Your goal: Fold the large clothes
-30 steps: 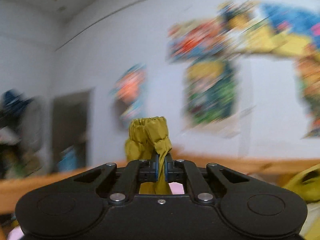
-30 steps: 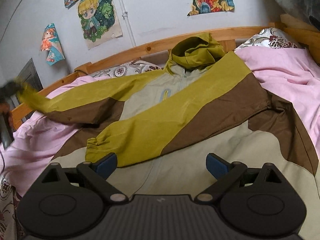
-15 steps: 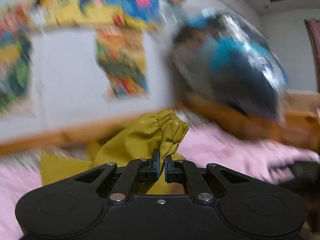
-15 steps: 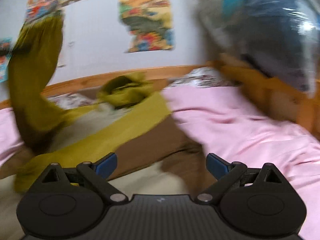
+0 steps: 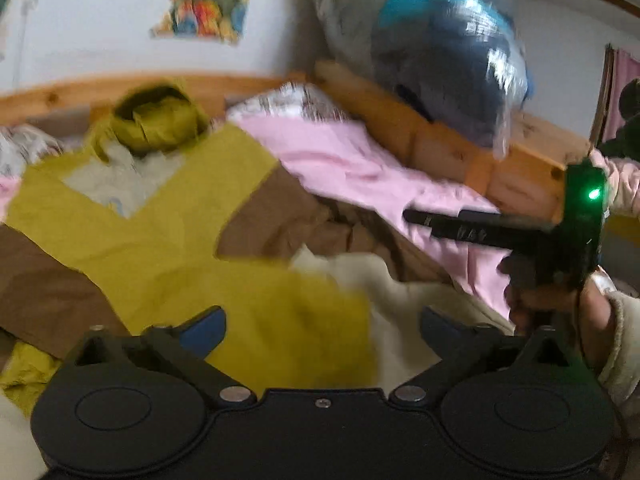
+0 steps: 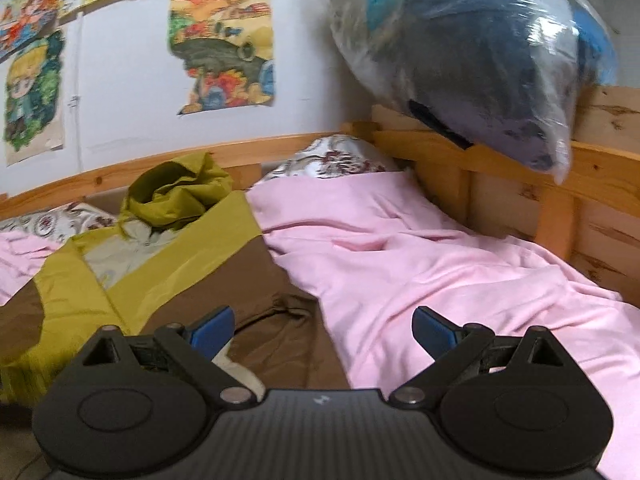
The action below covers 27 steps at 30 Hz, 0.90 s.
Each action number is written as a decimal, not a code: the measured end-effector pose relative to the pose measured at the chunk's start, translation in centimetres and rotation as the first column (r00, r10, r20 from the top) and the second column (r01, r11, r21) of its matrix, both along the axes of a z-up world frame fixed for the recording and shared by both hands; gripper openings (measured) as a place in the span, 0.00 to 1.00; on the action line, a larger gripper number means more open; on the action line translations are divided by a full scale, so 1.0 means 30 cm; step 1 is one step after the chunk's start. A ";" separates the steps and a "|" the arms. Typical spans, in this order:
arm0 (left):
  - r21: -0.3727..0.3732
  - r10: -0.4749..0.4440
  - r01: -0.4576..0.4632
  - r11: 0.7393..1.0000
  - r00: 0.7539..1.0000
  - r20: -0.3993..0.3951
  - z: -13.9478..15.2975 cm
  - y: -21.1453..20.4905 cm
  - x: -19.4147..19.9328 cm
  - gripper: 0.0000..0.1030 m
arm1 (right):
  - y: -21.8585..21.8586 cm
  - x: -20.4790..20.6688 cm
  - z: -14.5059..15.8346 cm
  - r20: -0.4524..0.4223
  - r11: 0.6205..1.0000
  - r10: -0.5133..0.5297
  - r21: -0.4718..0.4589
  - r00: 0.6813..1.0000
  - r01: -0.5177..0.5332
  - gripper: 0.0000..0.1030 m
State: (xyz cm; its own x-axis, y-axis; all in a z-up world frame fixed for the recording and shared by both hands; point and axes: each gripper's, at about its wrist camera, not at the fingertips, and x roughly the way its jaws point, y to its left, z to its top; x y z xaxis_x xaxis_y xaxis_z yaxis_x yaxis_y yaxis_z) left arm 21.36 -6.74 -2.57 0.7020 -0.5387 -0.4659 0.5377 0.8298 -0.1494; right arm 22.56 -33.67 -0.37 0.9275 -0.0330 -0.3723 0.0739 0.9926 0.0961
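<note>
A large hooded jacket in mustard, brown and cream lies spread on the pink bed sheet, hood toward the headboard. Both sleeves lie crossed over its chest. My left gripper is open and empty just above the mustard sleeve end. My right gripper is open and empty above the jacket's brown right edge and the pink sheet. The right gripper also shows in the left wrist view, held in a hand at the right.
A wooden bed frame runs along the back and right. A big plastic-wrapped dark bundle rests on the right rail. A floral pillow lies at the head. Posters hang on the wall.
My left gripper swung right with the mustard sleeve, laid it across the jacket, and opened. My right gripper stayed open and turned toward the jacket's right side.
</note>
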 end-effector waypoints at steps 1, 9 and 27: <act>0.017 -0.015 0.015 1.000 1.000 -0.008 -0.001 0.000 -0.009 0.99 | 0.014 0.000 -0.001 0.000 1.000 0.013 -0.008 1.000 -0.013 0.96; 0.094 0.213 -0.209 0.973 0.977 -0.034 -0.014 0.069 0.000 0.99 | 0.134 0.001 -0.034 -0.031 0.979 0.193 -0.067 0.981 -0.195 0.99; 0.249 0.442 -0.425 0.870 0.897 -0.014 -0.097 0.282 0.081 0.98 | 0.241 0.025 -0.118 -0.132 0.932 0.311 -0.151 0.941 -0.329 0.91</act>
State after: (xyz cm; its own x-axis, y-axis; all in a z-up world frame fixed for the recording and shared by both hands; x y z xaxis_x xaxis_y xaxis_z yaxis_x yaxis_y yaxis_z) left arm 23.78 1.71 -5.49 0.8014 -0.0577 -0.5953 0.1115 0.9923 0.0539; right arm 23.30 -26.46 -3.90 0.8555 0.1882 -0.4825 -0.2494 0.9662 -0.0655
